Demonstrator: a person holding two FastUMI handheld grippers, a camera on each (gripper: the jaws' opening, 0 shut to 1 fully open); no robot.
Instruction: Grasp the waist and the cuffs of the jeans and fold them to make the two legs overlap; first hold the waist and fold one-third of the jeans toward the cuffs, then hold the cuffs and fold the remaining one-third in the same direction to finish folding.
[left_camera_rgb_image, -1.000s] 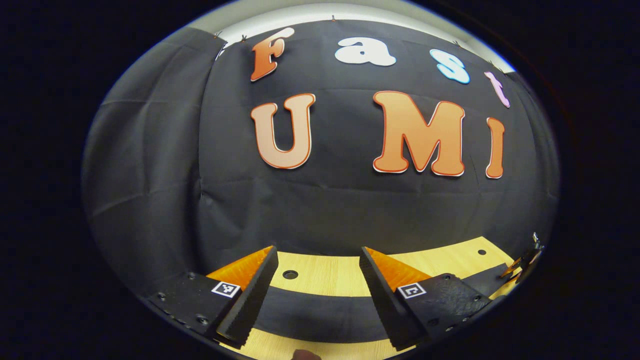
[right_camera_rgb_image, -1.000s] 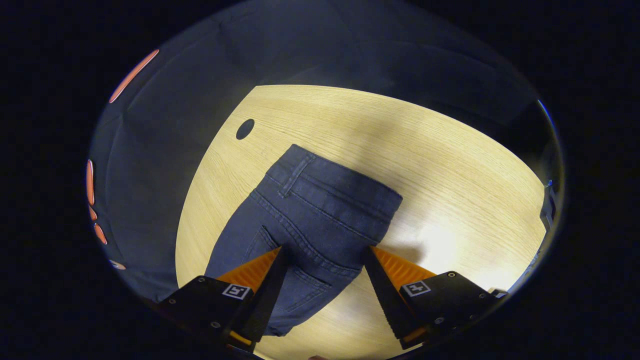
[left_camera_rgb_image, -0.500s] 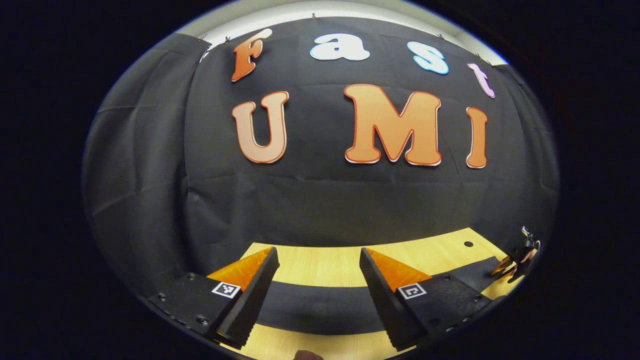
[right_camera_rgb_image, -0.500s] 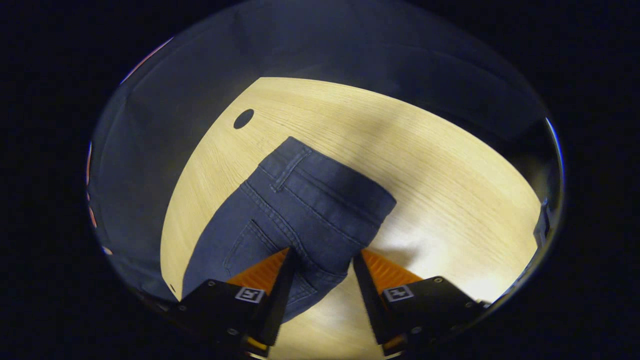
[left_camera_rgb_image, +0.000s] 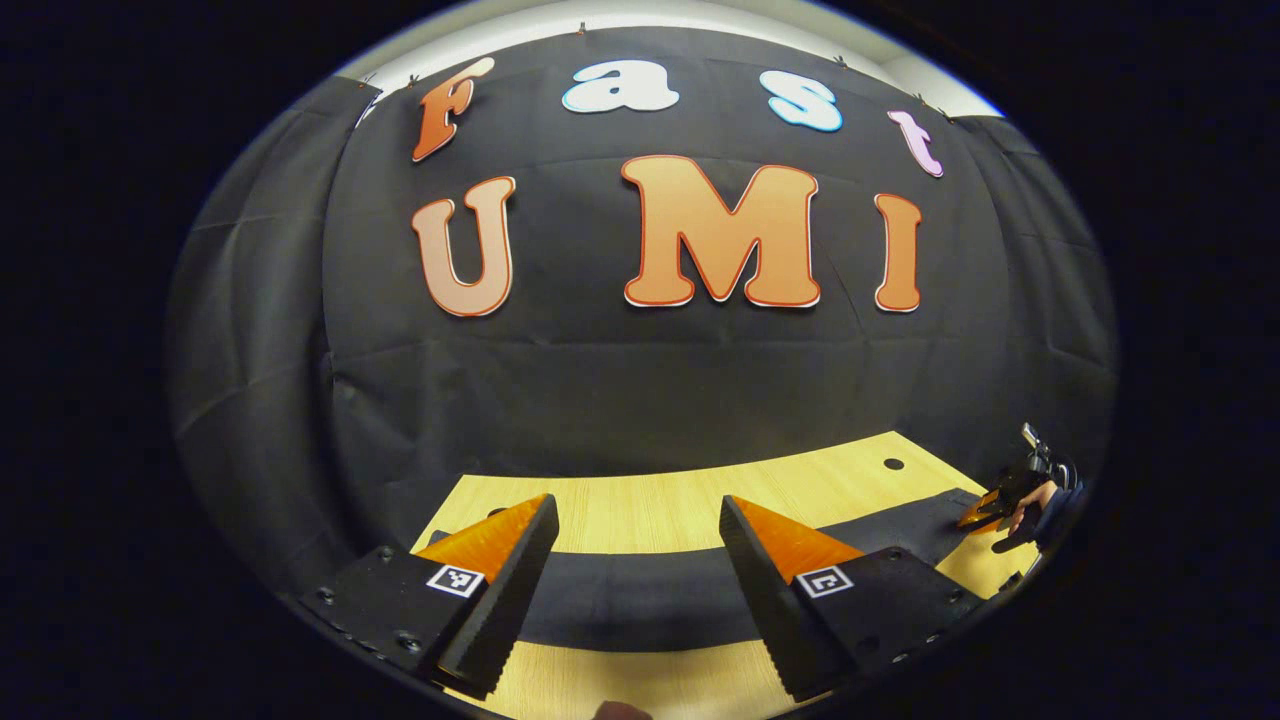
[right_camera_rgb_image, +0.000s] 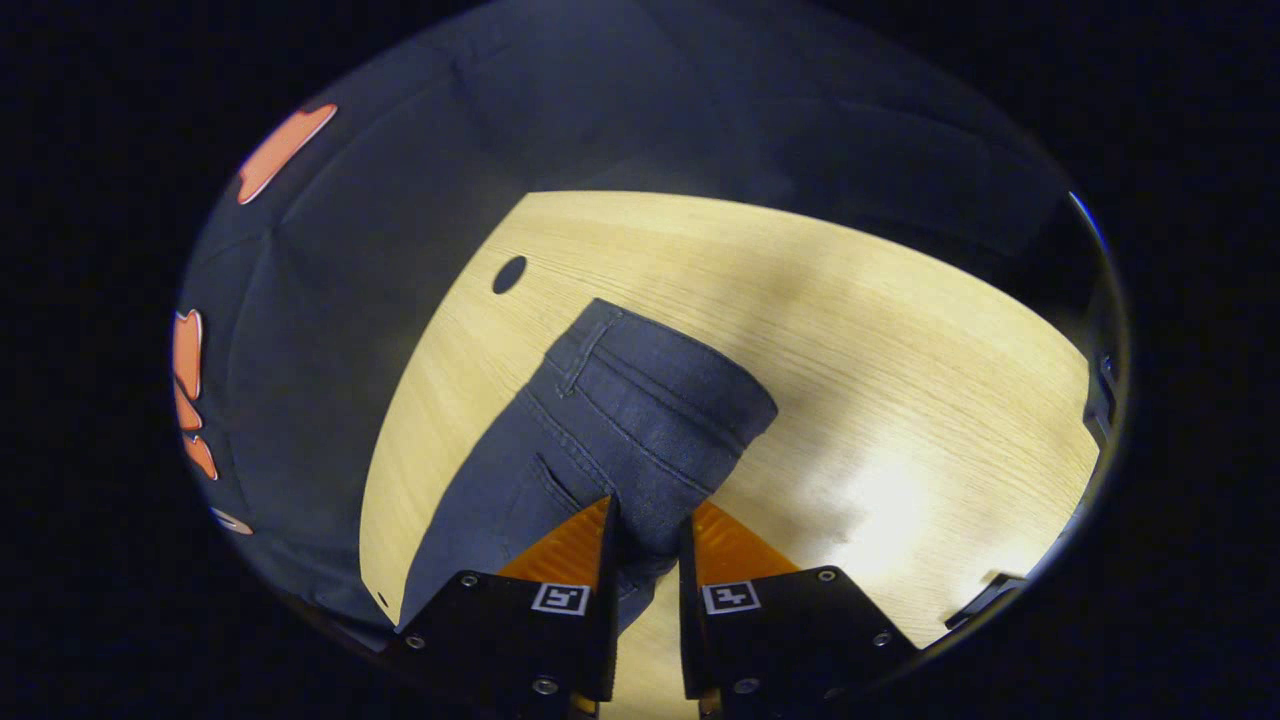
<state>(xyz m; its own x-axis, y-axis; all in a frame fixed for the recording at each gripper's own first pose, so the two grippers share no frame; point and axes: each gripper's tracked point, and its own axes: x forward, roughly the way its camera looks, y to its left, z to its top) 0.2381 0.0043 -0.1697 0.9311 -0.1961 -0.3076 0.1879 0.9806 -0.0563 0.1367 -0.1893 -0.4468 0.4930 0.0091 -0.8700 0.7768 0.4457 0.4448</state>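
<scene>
Dark blue jeans (right_camera_rgb_image: 640, 420) lie flat on the light wooden table (right_camera_rgb_image: 900, 400), waistband toward the far side, in the right gripper view. My right gripper (right_camera_rgb_image: 648, 540) is shut on a fold of denim at the jeans' side edge below the waistband. In the left gripper view the jeans (left_camera_rgb_image: 640, 605) run as a dark band across the table (left_camera_rgb_image: 650, 510). My left gripper (left_camera_rgb_image: 635, 500) hovers open above that band with nothing between its fingers. Far off at the right edge of that view, the right gripper (left_camera_rgb_image: 995, 505) and the hand holding it show.
Black cloth walls close the booth behind the table on both sides. A round cable hole (right_camera_rgb_image: 509, 274) sits in the tabletop beyond the waistband, with a round cable hole (left_camera_rgb_image: 893, 464) at the table's far right corner.
My right gripper's fingers have closed from wide apart onto the denim, bunching the waist narrower. The left gripper has turned to the right, bringing more tabletop into view, and stays open.
</scene>
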